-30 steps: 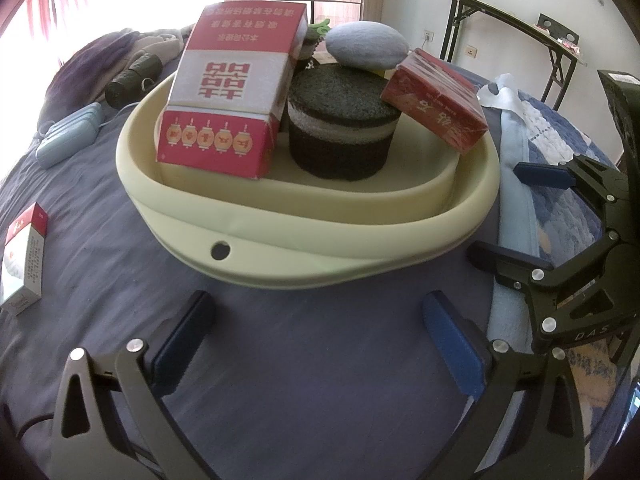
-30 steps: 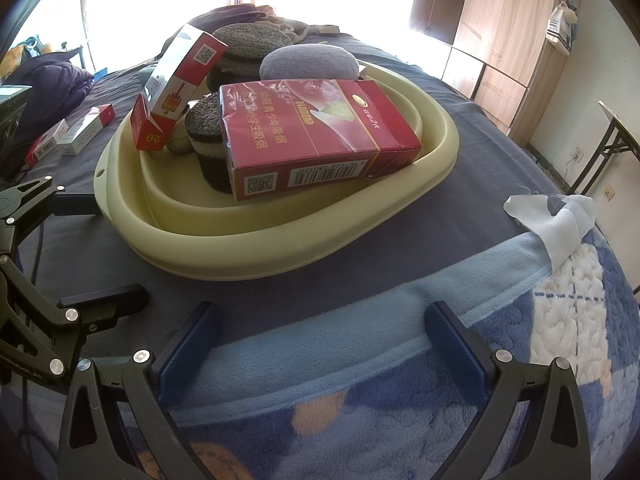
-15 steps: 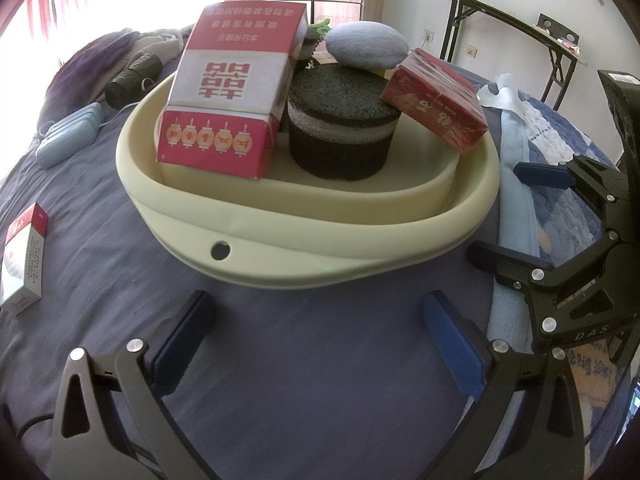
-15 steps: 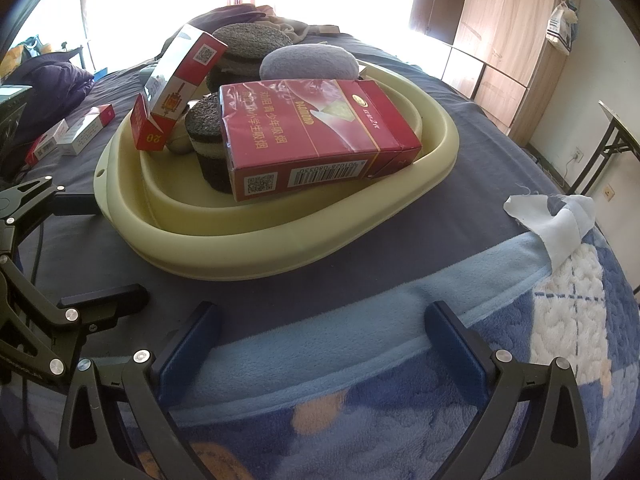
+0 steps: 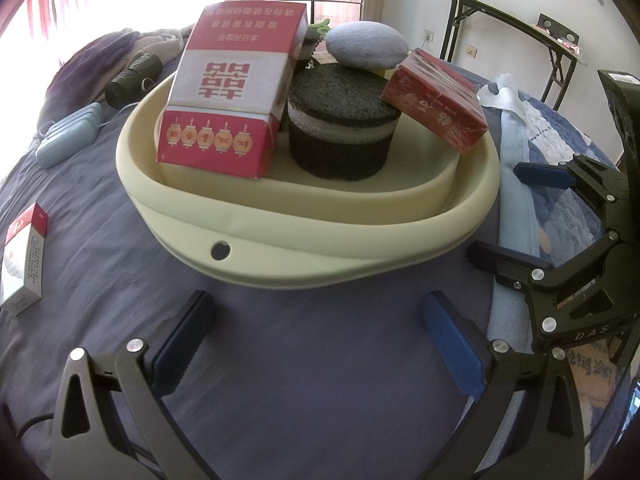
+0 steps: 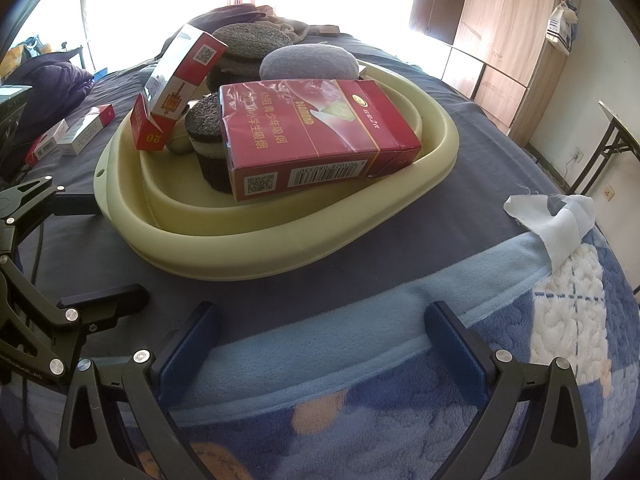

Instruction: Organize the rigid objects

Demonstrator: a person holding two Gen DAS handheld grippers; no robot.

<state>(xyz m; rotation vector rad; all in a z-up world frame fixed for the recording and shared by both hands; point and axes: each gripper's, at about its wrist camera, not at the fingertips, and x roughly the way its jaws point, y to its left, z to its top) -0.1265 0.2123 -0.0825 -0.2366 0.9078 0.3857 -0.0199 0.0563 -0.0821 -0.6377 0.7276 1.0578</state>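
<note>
Left wrist view, basin [image 5: 304, 236] w/ boxes, both grippers' jaws apart, empty.

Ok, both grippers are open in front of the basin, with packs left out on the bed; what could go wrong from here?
1. The dark red cigarette carton leans tilted on the cream plastic basin's rim; a nudge could probably slide it out.
2. The red-and-white carton stands propped against the black round sponge and may topple if that moves.
3. The small red-and-white packs lie beyond the left gripper; reaching across risks bumping the basin.
</note>
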